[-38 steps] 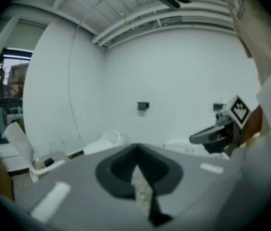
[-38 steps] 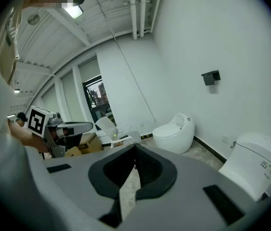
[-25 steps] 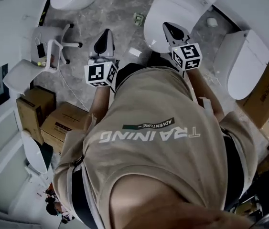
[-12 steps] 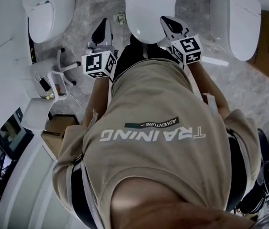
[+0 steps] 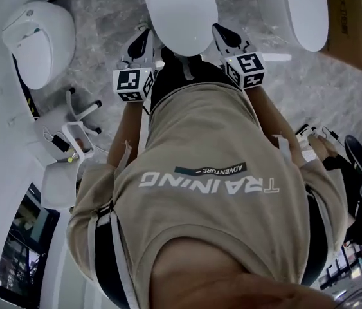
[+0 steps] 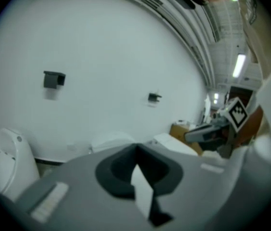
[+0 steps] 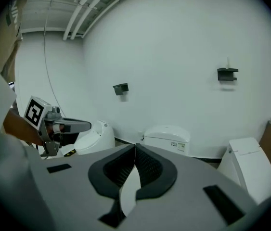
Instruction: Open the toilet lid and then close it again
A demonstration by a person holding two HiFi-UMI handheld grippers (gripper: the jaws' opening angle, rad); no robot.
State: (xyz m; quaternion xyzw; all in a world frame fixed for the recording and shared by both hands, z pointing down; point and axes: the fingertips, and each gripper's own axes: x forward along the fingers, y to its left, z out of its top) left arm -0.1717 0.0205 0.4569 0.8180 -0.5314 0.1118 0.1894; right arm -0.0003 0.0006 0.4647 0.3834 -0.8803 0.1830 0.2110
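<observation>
Beige shirt (image 5: pixel 200 198) reading TRAINING ADVENTURE, toilet lid (image 5: pixel 179 15), left tool (image 5: pixel 146 35) clenched, right tool (image 5: pixel 220 32) clenched

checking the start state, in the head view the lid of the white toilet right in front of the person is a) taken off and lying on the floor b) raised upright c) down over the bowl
c, the white oval toilet lid shows as one smooth closed surface, with no bowl opening visible.
</observation>
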